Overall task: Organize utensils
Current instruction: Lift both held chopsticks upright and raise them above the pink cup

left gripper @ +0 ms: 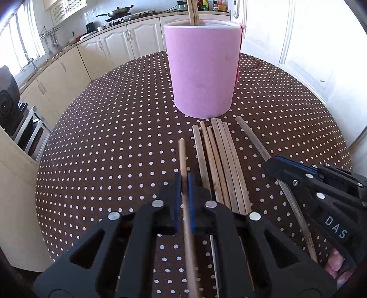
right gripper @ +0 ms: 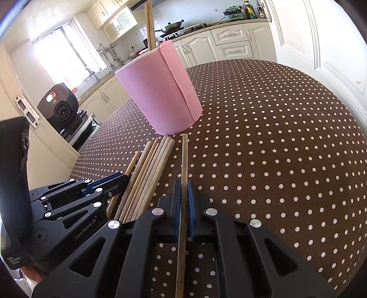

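Note:
A tall pink cup (left gripper: 201,68) (right gripper: 160,91) stands on the brown dotted table (left gripper: 103,137), with two chopsticks (left gripper: 192,11) (right gripper: 150,27) upright in it. Several wooden chopsticks (left gripper: 220,165) (right gripper: 149,174) lie side by side in front of the cup. My left gripper (left gripper: 183,181) (right gripper: 114,181) is shut on a pale chopstick (left gripper: 182,151) just left of the pile. My right gripper (right gripper: 184,185) (left gripper: 282,165) is shut on a darker chopstick (right gripper: 184,155) (left gripper: 252,137) right of the pile. Both held sticks point toward the cup.
The round table's edge (left gripper: 43,165) curves away at the left, where a black appliance (right gripper: 59,107) sits on a rack. Cream kitchen cabinets (left gripper: 119,43) and a stove with a pan (left gripper: 119,10) run behind. A white door (right gripper: 321,45) stands on the right.

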A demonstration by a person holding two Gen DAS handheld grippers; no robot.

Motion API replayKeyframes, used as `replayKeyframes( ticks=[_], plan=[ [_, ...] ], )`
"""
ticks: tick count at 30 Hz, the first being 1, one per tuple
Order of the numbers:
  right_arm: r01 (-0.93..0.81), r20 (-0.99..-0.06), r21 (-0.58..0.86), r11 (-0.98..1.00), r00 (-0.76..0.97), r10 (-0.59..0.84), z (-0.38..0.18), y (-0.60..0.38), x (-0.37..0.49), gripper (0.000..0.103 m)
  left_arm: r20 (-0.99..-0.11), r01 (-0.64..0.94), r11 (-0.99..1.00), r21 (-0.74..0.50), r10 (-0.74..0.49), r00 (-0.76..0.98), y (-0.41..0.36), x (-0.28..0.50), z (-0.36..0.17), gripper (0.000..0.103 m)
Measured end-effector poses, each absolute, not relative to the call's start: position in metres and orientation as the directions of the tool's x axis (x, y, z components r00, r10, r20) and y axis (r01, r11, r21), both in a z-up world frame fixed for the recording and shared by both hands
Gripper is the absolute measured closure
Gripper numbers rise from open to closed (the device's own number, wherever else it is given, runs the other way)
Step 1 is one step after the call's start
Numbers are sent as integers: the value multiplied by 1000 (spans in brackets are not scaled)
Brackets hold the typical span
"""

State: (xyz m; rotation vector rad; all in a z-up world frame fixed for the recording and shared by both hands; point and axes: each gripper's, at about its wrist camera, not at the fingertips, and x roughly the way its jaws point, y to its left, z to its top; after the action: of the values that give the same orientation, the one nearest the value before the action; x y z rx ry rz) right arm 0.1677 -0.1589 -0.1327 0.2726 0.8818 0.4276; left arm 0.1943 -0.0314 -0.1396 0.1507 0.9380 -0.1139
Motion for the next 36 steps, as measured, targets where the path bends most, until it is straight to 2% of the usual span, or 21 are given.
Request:
replayKeyframes(
  ticks=[10,15,23,36],
  plan=[
    [-319,-744,195,927,569,352,-126,-125,173,97,-787,174,985,-13,-117,605,-16,186,-136,98],
    [-312,-753,189,931,563,341,-128,-120,176,98,-768,148,987,-56,-137,626,5,189,-138,98],
    [-289,-706,245,925,601,375,-123,-130,170,98,-737,122,988,-99,-155,657,28,198,-132,98],
    [-278,-547,319,906,727,415,-87,-148,161,98,-672,117,987,-106,-158,724,35,192,-107,98]
  ],
)
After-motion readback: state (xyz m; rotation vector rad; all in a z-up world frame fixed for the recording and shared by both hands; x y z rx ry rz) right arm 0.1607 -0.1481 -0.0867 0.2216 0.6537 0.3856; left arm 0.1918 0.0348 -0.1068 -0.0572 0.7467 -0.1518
